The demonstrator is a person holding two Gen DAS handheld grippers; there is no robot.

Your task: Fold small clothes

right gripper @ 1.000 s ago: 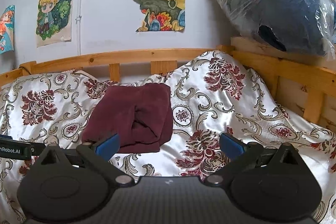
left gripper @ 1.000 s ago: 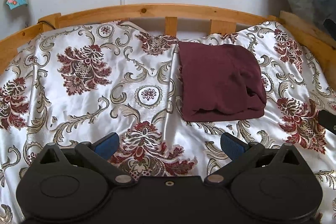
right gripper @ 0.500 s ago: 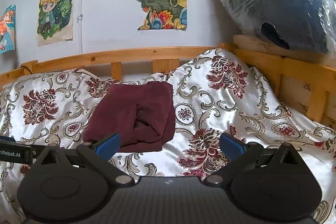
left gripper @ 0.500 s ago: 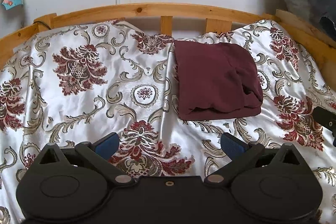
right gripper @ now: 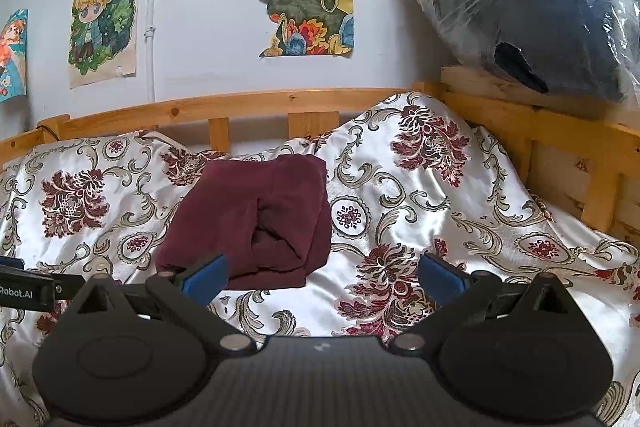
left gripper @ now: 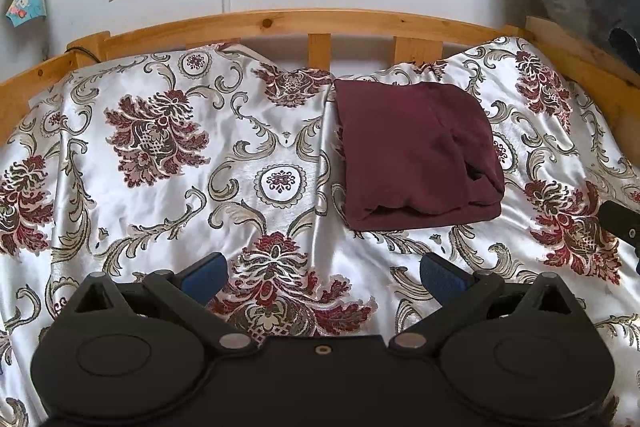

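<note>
Garment: the maroon folded garment (left gripper: 416, 151) is lying on the bed, toward the wooden headboard rail (left gripper: 312, 23), resting flat on the satin bedspread (left gripper: 168, 187).
Handling: it is looking soft, light and limp, likely a knit or fleece; it is probably going to sag and unfold if lifted by one layer only.
Where to hold: the near edge, where the stacked layers are showing as a thick rolled lip, is offering the best pinch through all layers; the right side is gaping open with a loose pocket of cloth, possibly a sleeve or hood, though the view is not settling that.
Bedspread: it is glossy and slippery-looking, with dark red floral and gold scroll patterns, and is wrinkling around the garment.
Left gripper (left gripper: 324, 273): its blue-padded fingers are spread wide, holding nothing, hovering short of the garment.
Right gripper (right gripper: 322, 273): its fingers are likewise parted and empty, the left one overlapping the garment's near corner in view.
</note>
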